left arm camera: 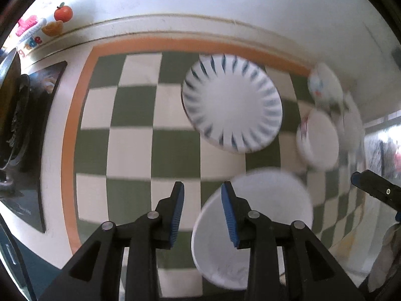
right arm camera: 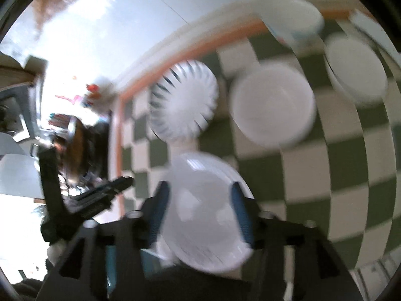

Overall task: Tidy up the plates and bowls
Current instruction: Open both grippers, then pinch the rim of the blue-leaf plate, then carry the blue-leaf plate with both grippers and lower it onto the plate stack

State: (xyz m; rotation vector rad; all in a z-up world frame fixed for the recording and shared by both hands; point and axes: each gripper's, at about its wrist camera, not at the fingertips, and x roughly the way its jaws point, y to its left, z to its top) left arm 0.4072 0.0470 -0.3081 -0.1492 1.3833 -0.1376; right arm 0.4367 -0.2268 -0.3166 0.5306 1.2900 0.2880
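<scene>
On the green-and-white checked counter (left arm camera: 130, 150) with its orange border lie a white plate with blue radial strokes (left arm camera: 231, 102), a plain white plate (left arm camera: 270, 195) nearer the camera, and white bowls (left arm camera: 318, 140) at the right. The left gripper (left arm camera: 203, 215) hangs over the counter with its blue pads a modest gap apart and nothing between them; the plain plate's rim lies below its right finger. The right gripper (right arm camera: 199, 215) stands with jaws apart, a white dish showing between the fingers, seemingly lying below rather than clamped.

To do the next pick well, I would choose one dish, come down over its rim squarely, and close on the edge before lifting toward a matching stack.

The right view is badly smeared, so the bowls' patterns and whether that dish is touched cannot be made out; the far-right bowls are blurred too.
</scene>
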